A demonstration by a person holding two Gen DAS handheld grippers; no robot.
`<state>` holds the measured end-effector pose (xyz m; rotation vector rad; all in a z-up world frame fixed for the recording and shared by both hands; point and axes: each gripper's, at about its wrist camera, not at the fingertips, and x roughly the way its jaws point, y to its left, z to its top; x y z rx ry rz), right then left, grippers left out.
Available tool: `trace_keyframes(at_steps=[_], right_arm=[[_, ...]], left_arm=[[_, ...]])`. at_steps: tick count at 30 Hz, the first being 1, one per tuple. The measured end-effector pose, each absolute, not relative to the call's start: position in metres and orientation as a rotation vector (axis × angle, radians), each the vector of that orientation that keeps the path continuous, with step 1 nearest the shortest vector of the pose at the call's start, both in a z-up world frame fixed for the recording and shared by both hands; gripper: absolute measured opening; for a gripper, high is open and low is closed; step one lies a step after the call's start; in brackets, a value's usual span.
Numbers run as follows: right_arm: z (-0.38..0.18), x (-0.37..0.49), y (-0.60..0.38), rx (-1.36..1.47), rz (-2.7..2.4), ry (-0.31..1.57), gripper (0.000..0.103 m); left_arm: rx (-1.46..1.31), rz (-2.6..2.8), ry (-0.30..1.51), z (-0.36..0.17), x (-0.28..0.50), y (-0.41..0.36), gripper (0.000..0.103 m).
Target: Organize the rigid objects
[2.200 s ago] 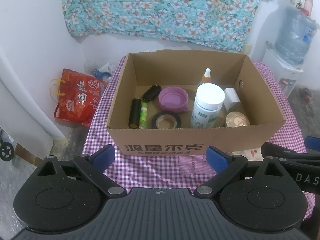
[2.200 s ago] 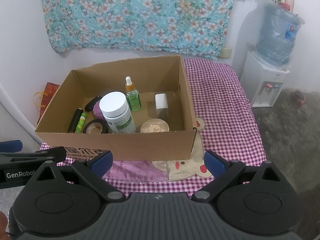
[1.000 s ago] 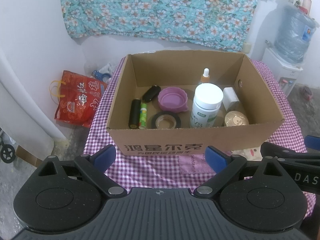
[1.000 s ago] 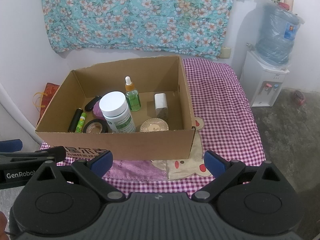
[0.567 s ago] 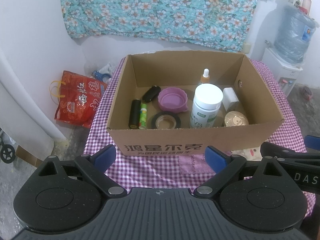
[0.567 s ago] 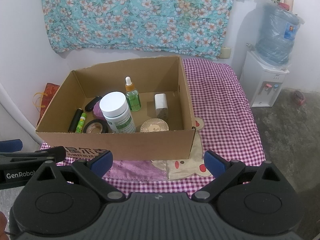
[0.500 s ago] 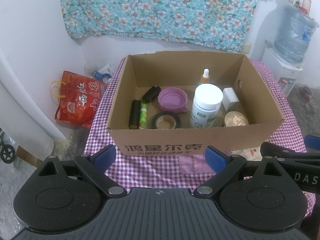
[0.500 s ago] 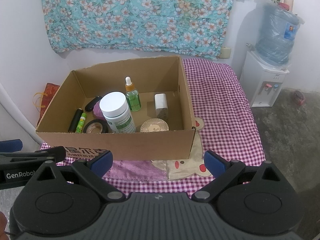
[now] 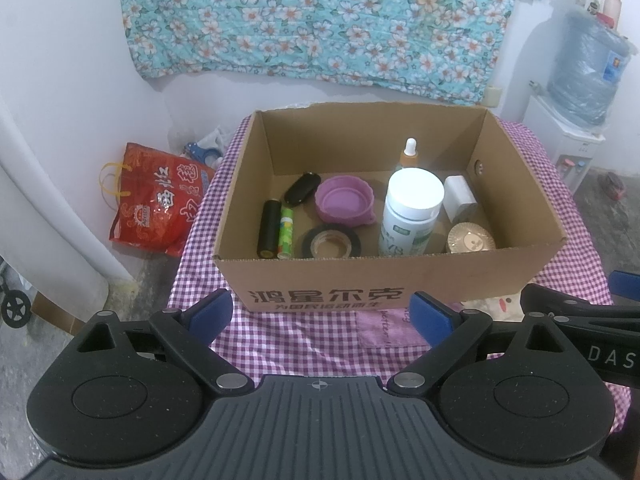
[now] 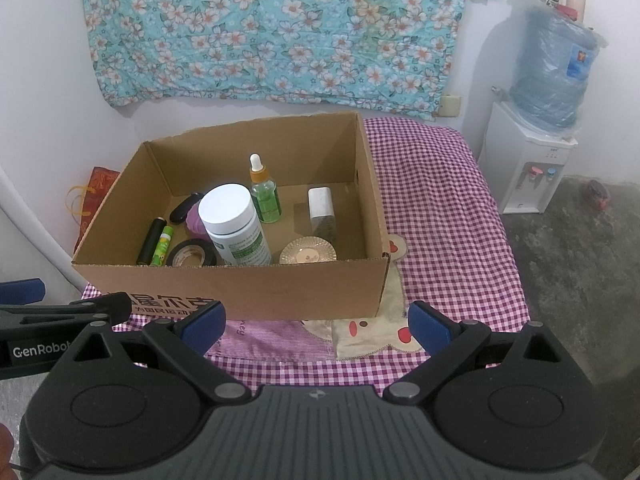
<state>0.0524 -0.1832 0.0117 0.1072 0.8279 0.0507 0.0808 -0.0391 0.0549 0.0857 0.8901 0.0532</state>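
Note:
An open cardboard box stands on a purple checked cloth. Inside it are a white-capped bottle, a green dropper bottle, a purple bowl, a black tape roll, a black cylinder, a green tube, a black case, a white block and a gold round lid. My left gripper and my right gripper are open and empty, in front of the box.
A red plastic bag lies on the floor left of the table. A water dispenser with a blue bottle stands at the right wall. A floral cloth hangs behind. The checked cloth lies bare right of the box.

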Motion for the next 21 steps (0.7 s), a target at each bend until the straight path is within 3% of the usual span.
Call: trace_keyframes(at_steps=[21], right_arm=[[0.0121, 0.0519, -0.1831, 0.108, 0.051, 0.828, 0.1]], left_arm=[[0.095, 0.051, 0.884, 0.0584, 0.0805, -0.0389, 0.095]])
